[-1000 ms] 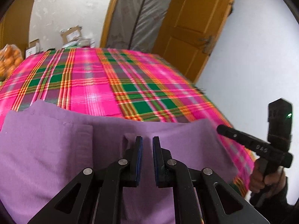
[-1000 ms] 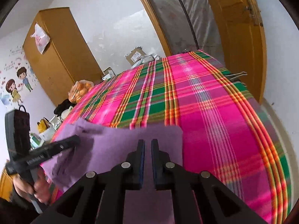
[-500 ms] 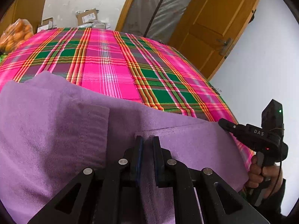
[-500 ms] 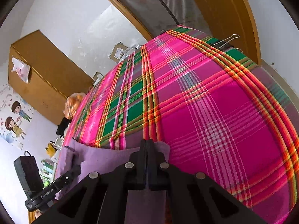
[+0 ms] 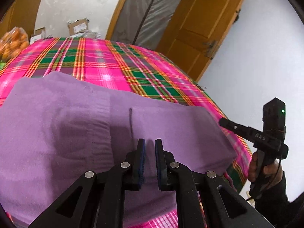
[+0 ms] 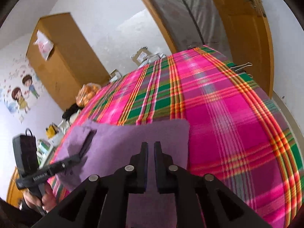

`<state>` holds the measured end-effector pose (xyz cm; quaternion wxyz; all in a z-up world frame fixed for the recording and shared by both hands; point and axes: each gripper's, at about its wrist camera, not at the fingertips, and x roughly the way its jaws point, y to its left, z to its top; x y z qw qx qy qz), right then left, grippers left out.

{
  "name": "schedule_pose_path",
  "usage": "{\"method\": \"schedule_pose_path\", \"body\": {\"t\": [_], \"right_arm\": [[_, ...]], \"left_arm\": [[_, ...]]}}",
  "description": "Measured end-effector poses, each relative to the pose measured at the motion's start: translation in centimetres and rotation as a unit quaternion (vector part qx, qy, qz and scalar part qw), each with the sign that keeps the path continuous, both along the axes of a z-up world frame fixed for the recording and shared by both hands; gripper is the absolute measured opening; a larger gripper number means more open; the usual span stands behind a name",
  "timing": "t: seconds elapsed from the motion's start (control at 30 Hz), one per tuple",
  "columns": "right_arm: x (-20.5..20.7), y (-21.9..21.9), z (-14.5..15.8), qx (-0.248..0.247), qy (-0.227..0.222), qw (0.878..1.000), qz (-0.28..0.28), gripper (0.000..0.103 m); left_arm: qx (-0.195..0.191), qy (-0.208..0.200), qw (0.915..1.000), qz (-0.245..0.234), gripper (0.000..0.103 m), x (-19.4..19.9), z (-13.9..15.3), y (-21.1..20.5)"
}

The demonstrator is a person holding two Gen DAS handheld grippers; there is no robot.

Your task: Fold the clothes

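Left gripper: the blue-lined pads stand a narrow slot apart with purple cloth filling the slot. In the right wrist view its tip is buried in a raised fold at the garment's left edge, so it reads as pinching the purple garment. White lettering along its body is blurred; only a closing "AI" can be made out.

Right gripper: the jaws are opening and stand a thin gap apart. In the left wrist view its tip sits just off the garment's right edge, over the bedcover, with nothing seen between the pads. Its side is marked "DAS", and a green light shows on the block above it. A hand in a dark sleeve grips its handle.

Task item: the garment lies spread across the near part of the pink and green plaid bedcover, with a doubled layer on its left half and a short dark line near its middle.

Surroundings:
- A binder clip sits on the bedcover's far right edge.
- Cardboard boxes stand beyond the far side; their labels are unreadable.
- A bag of oranges sits far left.
- A wooden cabinet carries a white bag with red print, illegible.
- Cartoon wall stickers of two children are on the left wall.
- A wooden door stands far right.
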<state>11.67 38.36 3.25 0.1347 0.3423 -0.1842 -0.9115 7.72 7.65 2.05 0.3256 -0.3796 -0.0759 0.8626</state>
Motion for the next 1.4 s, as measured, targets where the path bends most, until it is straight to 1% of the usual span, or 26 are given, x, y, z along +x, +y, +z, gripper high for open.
{"method": "schedule_pose_path", "body": {"t": [0.1,0.17,0.2,0.27,0.37,0.43,0.5,0.67,0.7,0.73,0.87,1.0,1.07,1.13,1.23,1.4], "right_arm": [[1.2,-0.7,-0.6,0.022,-0.006,1.000,0.013,0.008],[1.9,-1.1,-1.2,0.041,-0.010,0.999,0.015,0.008],[2.2,-1.1,-1.4,0.049,-0.010,0.999,0.013,0.004],[2.7,-1.1,-1.6,0.066,-0.005,0.998,0.007,0.003],[3.9,-1.2,-0.9,0.079,0.011,0.997,0.009,0.005],[4.7,-1.3,-1.2,0.090,0.014,0.996,0.013,0.005],[5.3,-1.2,-1.6,0.094,0.020,0.995,0.015,0.004],[6.0,-1.4,-1.7,0.104,0.026,0.994,0.011,0.004],[6.0,-1.6,-1.6,0.109,0.027,0.994,0.010,0.005],[6.0,-1.9,-1.4,0.113,0.030,0.993,0.010,0.007],[5.4,-4.9,-0.7,0.121,0.052,0.990,0.039,0.007],[4.7,-9.0,-1.6,0.151,0.063,0.983,0.082,0.007],[4.4,-10.4,-2.3,0.170,0.064,0.979,0.092,0.007],[4.9,-10.5,-2.5,0.180,0.073,0.976,0.093,0.007],[5.7,-8.6,-2.5,0.161,0.070,0.981,0.085,0.005],[6.8,-3.3,-2.4,0.106,0.056,0.992,0.028,0.004]], "left_arm": [[-0.013,-0.001,0.9999,-0.006,0.011,0.4,-0.7,0.4],[-0.014,0.001,0.9999,-0.005,0.011,0.6,-0.8,0.3],[-0.014,0.002,0.9999,-0.005,0.011,0.6,-0.9,0.3],[-0.016,0.006,0.9998,-0.005,0.011,0.8,-0.8,0.2],[-0.018,0.019,0.9996,-0.012,0.011,1.6,-0.3,0.0],[-0.023,0.013,0.9996,-0.010,0.011,1.9,-0.7,-0.1],[-0.018,0.009,0.9998,-0.007,0.010,2.0,-1.0,-0.4],[-0.024,0.014,0.9996,-0.003,0.011,2.7,-1.0,-0.7],[-0.025,0.016,0.9995,-0.004,0.011,2.8,-1.0,-0.7],[-0.025,0.018,0.9995,-0.005,0.011,3.0,-0.9,-0.7],[-0.029,0.032,0.9988,-0.023,0.011,3.5,-0.4,0.5],[-0.040,0.052,0.9964,-0.055,0.011,4.1,0.0,2.5],[-0.049,0.048,0.9956,-0.064,0.011,3.9,-0.5,3.1],[-0.053,0.038,0.9956,-0.068,0.011,3.8,-1.1,3.0],[-0.046,0.031,0.9961,-0.069,0.011,4.0,-1.2,2.3],[-0.040,0.024,0.9964,-0.070,0.011,4.2,-1.5,1.5]]}}
